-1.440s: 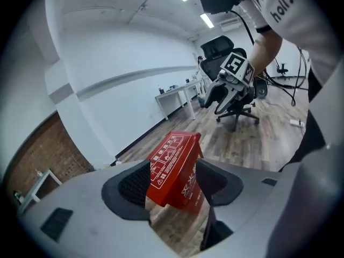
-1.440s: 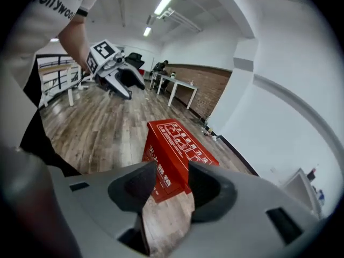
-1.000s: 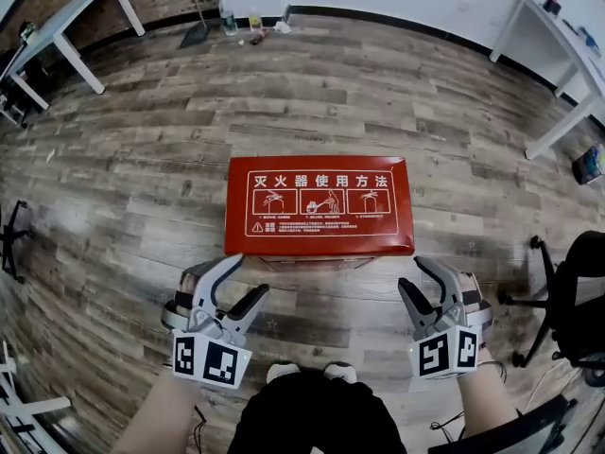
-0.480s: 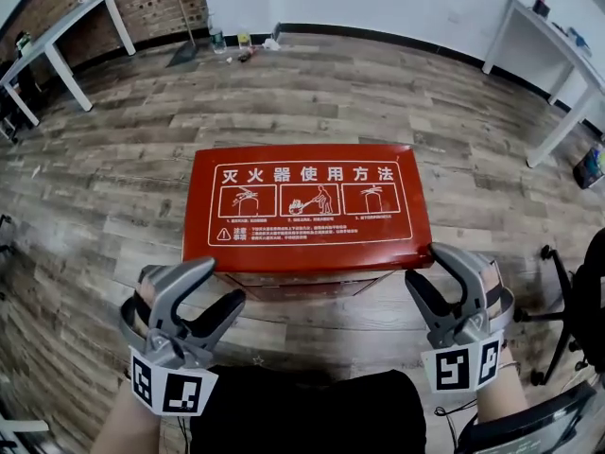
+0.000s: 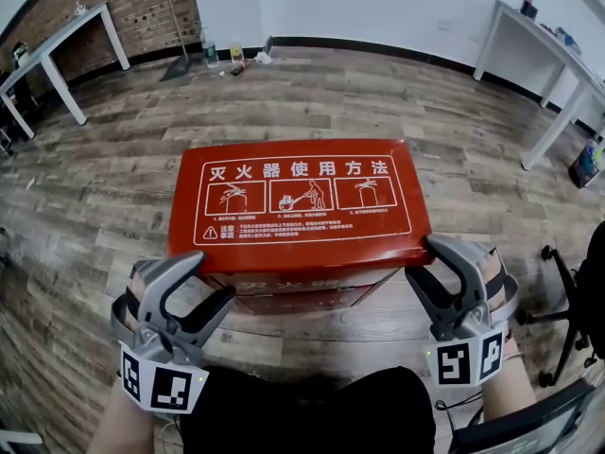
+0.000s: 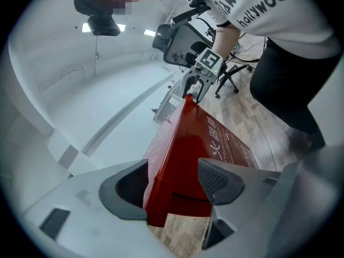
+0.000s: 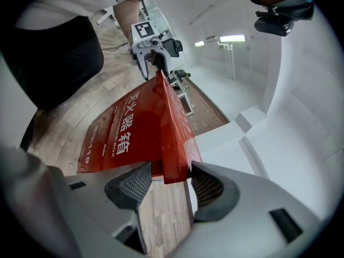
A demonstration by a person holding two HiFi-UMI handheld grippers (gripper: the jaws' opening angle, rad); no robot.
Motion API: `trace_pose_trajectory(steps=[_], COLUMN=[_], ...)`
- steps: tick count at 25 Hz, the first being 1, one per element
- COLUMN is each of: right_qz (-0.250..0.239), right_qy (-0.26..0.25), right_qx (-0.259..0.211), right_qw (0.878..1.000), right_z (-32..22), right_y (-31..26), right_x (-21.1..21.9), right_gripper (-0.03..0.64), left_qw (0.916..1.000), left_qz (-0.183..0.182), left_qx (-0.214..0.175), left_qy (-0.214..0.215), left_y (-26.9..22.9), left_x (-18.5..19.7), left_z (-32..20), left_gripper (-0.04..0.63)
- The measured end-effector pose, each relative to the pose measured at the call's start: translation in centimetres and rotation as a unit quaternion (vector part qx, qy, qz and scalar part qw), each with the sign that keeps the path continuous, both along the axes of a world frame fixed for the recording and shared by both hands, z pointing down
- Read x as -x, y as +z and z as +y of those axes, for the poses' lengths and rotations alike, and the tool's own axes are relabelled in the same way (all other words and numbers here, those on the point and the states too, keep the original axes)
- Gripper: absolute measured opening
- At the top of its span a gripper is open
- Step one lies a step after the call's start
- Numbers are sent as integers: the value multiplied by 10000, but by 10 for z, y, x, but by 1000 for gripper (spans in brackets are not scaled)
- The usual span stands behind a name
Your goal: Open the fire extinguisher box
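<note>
A red fire extinguisher box (image 5: 302, 201) stands on the wooden floor, its lid printed with white instruction pictures. My left gripper (image 5: 210, 280) is at the lid's front left corner. In the left gripper view the red box (image 6: 188, 138) corner sits between the wide jaws of my left gripper (image 6: 172, 181), with the pads not pressing on it. My right gripper (image 5: 423, 258) is at the front right corner. The right gripper view shows the thin lid edge of the box (image 7: 145, 128) between the spread jaws of my right gripper (image 7: 169, 184), with a gap beside it. The lid lies shut.
White tables stand at the back left (image 5: 57, 60) and the back right (image 5: 539, 45). A black office chair (image 5: 586, 291) is close on the right. Bottles and a dustpan (image 5: 222, 55) lie by the far wall. The person's dark trousers (image 5: 302, 410) fill the bottom middle.
The box has come closer and larger in the head view. Both grippers have moved forward from the floor in front of it to the lid's two front corners.
</note>
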State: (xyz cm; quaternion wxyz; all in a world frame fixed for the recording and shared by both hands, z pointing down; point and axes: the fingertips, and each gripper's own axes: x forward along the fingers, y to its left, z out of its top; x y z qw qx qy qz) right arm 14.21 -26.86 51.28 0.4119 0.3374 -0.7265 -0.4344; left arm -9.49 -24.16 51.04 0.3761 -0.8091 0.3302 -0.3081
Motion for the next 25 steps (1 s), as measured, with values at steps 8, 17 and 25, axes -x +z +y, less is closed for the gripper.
trace_pose_trajectory(steps=[8, 17, 25], right_qz=[-31, -205, -442], right_qy=[-2, -100, -212], right_qx=[242, 671, 1167], right_qw=[9997, 9975, 9920], right_z=[-1, 2, 8], right_y=[-11, -23, -30], right_x=[-2, -1, -1], right_gripper=[167, 167, 166], left_qw=[9999, 9996, 9995], left_qz=[111, 128, 258], left_qx=[22, 21, -20], left_qy=[-45, -255, -198], left_y=[-7, -17, -34], left_x=[6, 25, 26], left_z=[0, -5, -6], left_gripper=[268, 268, 268])
